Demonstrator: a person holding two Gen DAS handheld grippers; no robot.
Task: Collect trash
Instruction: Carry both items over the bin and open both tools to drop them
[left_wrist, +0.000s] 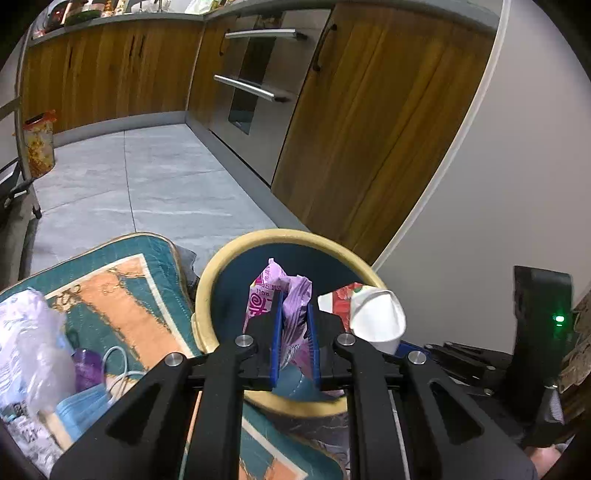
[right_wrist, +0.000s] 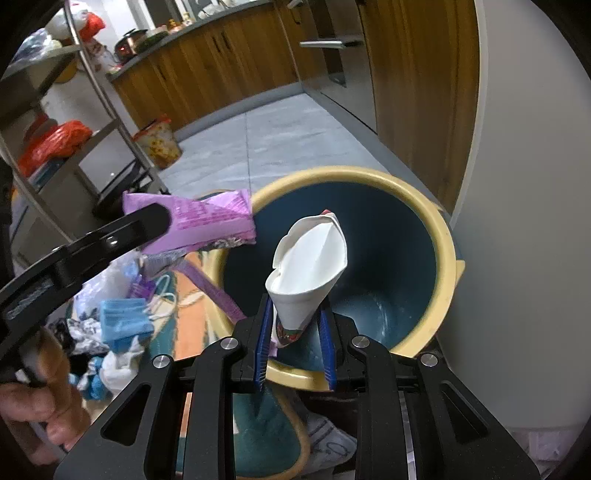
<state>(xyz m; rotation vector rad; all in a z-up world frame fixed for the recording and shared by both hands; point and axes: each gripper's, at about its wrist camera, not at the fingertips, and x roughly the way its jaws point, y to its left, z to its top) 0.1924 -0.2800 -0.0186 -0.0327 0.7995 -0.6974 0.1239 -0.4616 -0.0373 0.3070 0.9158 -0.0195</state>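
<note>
Left wrist view: left claw (left_wrist: 294, 334) clamped on purple wrapper (left_wrist: 291, 295), held over the bin (left_wrist: 207, 288) mouth | right wrist view: right claw (right_wrist: 295, 332) clamped on crushed white paper cup (right_wrist: 310, 266), above the bin interior | blue face mask (right_wrist: 123, 319) and plastic scraps lie on patterned mat (left_wrist: 122, 288) beside bin.

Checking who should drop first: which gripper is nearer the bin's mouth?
Right. The right gripper, holding the crushed paper cup, is over the bin opening; the left gripper, holding the purple wrapper, sits by its left rim.
</note>
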